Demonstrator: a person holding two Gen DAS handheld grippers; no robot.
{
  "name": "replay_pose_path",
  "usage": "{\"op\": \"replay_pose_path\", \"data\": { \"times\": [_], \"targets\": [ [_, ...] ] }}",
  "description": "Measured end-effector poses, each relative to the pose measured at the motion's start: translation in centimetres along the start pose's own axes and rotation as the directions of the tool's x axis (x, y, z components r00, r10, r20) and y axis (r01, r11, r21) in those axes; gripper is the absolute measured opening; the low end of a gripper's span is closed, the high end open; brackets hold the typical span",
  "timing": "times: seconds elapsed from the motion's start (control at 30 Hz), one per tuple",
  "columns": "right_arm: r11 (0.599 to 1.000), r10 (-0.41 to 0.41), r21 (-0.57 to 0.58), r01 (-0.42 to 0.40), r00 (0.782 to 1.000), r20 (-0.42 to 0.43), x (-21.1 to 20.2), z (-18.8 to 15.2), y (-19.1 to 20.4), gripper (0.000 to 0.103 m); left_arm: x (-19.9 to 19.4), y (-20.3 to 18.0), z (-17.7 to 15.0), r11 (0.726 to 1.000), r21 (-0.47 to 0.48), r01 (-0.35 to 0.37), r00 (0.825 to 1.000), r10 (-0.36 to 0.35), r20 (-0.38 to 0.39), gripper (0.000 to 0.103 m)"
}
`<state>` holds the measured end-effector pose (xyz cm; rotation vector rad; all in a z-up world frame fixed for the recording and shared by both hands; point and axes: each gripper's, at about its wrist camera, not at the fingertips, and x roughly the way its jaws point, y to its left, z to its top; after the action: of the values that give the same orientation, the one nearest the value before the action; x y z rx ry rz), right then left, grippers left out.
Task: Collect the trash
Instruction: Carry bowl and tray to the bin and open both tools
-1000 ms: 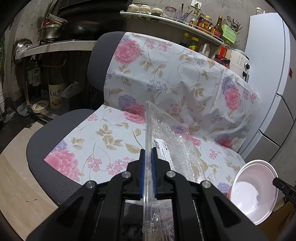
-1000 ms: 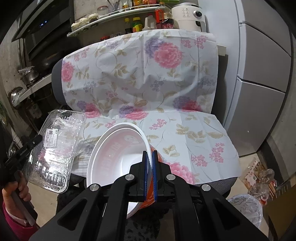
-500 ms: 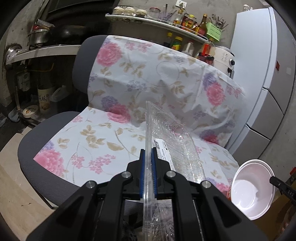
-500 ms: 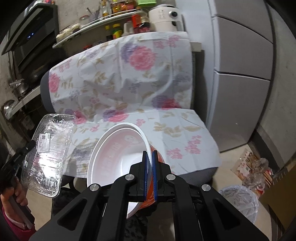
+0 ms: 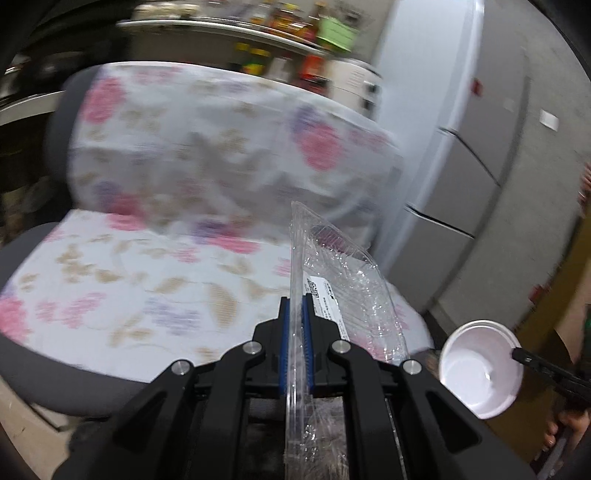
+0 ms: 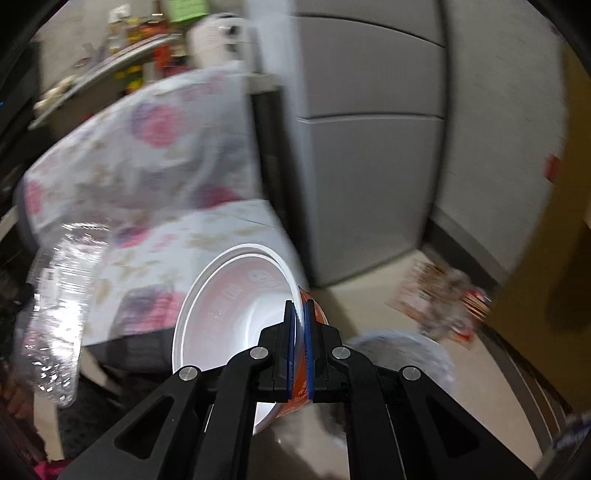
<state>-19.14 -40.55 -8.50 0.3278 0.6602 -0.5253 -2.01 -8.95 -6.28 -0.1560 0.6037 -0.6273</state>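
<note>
My left gripper [image 5: 296, 306] is shut on the rim of a clear plastic clamshell tray [image 5: 343, 284] with a white label, held edge-on above the chair seat. The tray also shows at the left of the right wrist view [image 6: 59, 302]. My right gripper [image 6: 300, 310] is shut on the rim of a white noodle bowl [image 6: 236, 314] with an orange outside, held in the air. The bowl also shows at the lower right of the left wrist view [image 5: 480, 373]. A bin lined with a white bag [image 6: 402, 354] stands on the floor just right of the bowl.
An office chair draped in floral cloth [image 5: 184, 192] fills the left. A grey fridge [image 6: 369, 166] stands right of it. Crumpled wrappers [image 6: 443, 299] lie on the floor by a yellow-brown panel [image 6: 546, 258]. A shelf of bottles [image 5: 258, 22] runs along the back wall.
Both grippers have swung to the right, away from the chair, with tray and bowl still held. The fridge, floor litter and bin have come into view. The frames are now motion-blurred.
</note>
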Motion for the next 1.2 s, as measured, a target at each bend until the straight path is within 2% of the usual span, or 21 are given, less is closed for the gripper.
{"op": "replay_pose_path", "data": {
  "times": [0.13, 0.2, 0.27, 0.3, 0.37, 0.4, 0.5, 0.6, 0.73, 0.77, 0.8, 0.83, 0.87, 0.9, 0.93, 0.97, 1.03, 1.1, 1.13, 1.17, 1.2],
  "targets": [
    [0.991, -0.119, 0.063, 0.122, 0.991, -0.054, 1.5, -2.0, -4.9, 0.006, 2.4, -4.8, -0.7, 0.991, 0.073, 0.111, 0.993, -0.107, -0.055, 0.005],
    [0.983, -0.151, 0.088, 0.159, 0.984, -0.091, 2.6, -3.1, -6.6, 0.009, 3.7, -7.1, -1.1, 0.981, 0.097, 0.166, 0.983, -0.157, -0.089, 0.005],
    [0.980, -0.144, 0.120, 0.159, 0.981, -0.128, 4.1, -4.0, -8.1, 0.010, 5.2, -9.7, -1.7, 0.969, 0.126, 0.214, 0.972, -0.199, -0.122, 0.005],
    [0.979, -0.140, 0.131, 0.158, 0.981, -0.135, 4.6, -4.3, -8.5, 0.013, 5.7, -10.6, -2.0, 0.963, 0.134, 0.235, 0.967, -0.217, -0.135, 0.005],
    [0.973, -0.143, 0.158, 0.166, 0.978, -0.151, 5.5, -4.6, -9.6, 0.025, 7.3, -13.0, -2.9, 0.946, 0.152, 0.287, 0.950, -0.261, -0.171, 0.005],
    [0.971, -0.146, 0.168, 0.170, 0.978, -0.148, 5.5, -4.7, -10.1, 0.026, 7.7, -13.6, -3.2, 0.940, 0.156, 0.303, 0.944, -0.273, -0.184, 0.005],
    [0.955, -0.183, 0.223, 0.195, 0.980, -0.076, 3.5, -4.3, -11.9, 0.031, 10.0, -17.0, -4.8, 0.910, 0.182, 0.372, 0.914, -0.326, -0.241, 0.005],
    [0.938, -0.232, 0.265, 0.225, 0.973, -0.004, 0.8, -3.6, -13.4, 0.033, 12.2, -20.4, -6.5, 0.879, 0.215, 0.427, 0.885, -0.357, -0.298, 0.005],
    [0.930, -0.259, 0.281, 0.236, 0.965, 0.047, -1.5, -3.5, -14.3, 0.037, 15.2, -24.3, -8.8, 0.836, 0.222, 0.503, 0.833, -0.400, -0.382, 0.005],
    [0.930, -0.258, 0.284, 0.234, 0.965, 0.050, -1.8, -3.6, -14.3, 0.038, 15.9, -25.0, -9.3, 0.829, 0.226, 0.511, 0.824, -0.398, -0.404, 0.005],
    [0.930, -0.257, 0.285, 0.233, 0.965, 0.050, -1.8, -3.6, -14.4, 0.039, 17.0, -25.9, -10.2, 0.823, 0.232, 0.518, 0.806, -0.379, -0.455, 0.005],
    [0.929, -0.258, 0.286, 0.234, 0.965, 0.049, -1.9, -3.7, -14.4, 0.040, 18.3, -26.6, -11.3, 0.815, 0.218, 0.536, 0.772, -0.370, -0.518, 0.010],
    [0.930, -0.256, 0.284, 0.233, 0.966, 0.046, -1.8, -3.9, -14.4, 0.042, 19.1, -26.9, -12.0, 0.815, 0.208, 0.542, 0.750, -0.357, -0.557, 0.028],
    [0.932, -0.251, 0.282, 0.229, 0.967, 0.042, -1.6, -4.0, -14.5, 0.042, 20.1, -27.2, -12.9, 0.827, 0.205, 0.523, 0.744, -0.326, -0.583, 0.042],
    [0.932, -0.248, 0.281, 0.228, 0.968, 0.037, -1.6, -4.0, -14.6, 0.043, 20.8, -27.3, -13.3, 0.831, 0.202, 0.518, 0.737, -0.314, -0.598, 0.060],
    [0.933, -0.245, 0.279, 0.227, 0.969, 0.032, -1.6, -3.9, -14.5, 0.043, 21.1, -27.2, -13.6, 0.830, 0.201, 0.520, 0.733, -0.312, -0.604, 0.061],
    [0.937, -0.234, 0.270, 0.220, 0.972, 0.021, -1.5, -4.1, -14.0, 0.043, 20.7, -26.6, -13.3, 0.827, 0.220, 0.517, 0.747, -0.311, -0.588, 0.061],
    [0.944, -0.226, 0.247, 0.216, 0.974, 0.010, -1.4, -4.2, -13.3, 0.044, 19.6, -25.7, -12.1, 0.822, 0.252, 0.511, 0.775, -0.314, -0.549, 0.061],
    [0.949, -0.219, 0.233, 0.211, 0.976, 0.005, -1.4, -4.1, -12.9, 0.045, 19.0, -25.3, -11.4, 0.820, 0.271, 0.504, 0.792, -0.313, -0.525, 0.062],
    [0.953, -0.211, 0.222, 0.205, 0.977, 0.003, -1.4, -4.1, -12.4, 0.048, 18.0, -24.7, -10.5, 0.823, 0.309, 0.477, 0.824, -0.296, -0.484, 0.065],
    [0.959, -0.200, 0.205, 0.196, 0.980, -0.001, -1.5, -4.0, -11.6, 0.049, 17.3, -24.3, -10.1, 0.824, 0.329, 0.461, 0.841, -0.288, -0.459, 0.067]
  ]
}}
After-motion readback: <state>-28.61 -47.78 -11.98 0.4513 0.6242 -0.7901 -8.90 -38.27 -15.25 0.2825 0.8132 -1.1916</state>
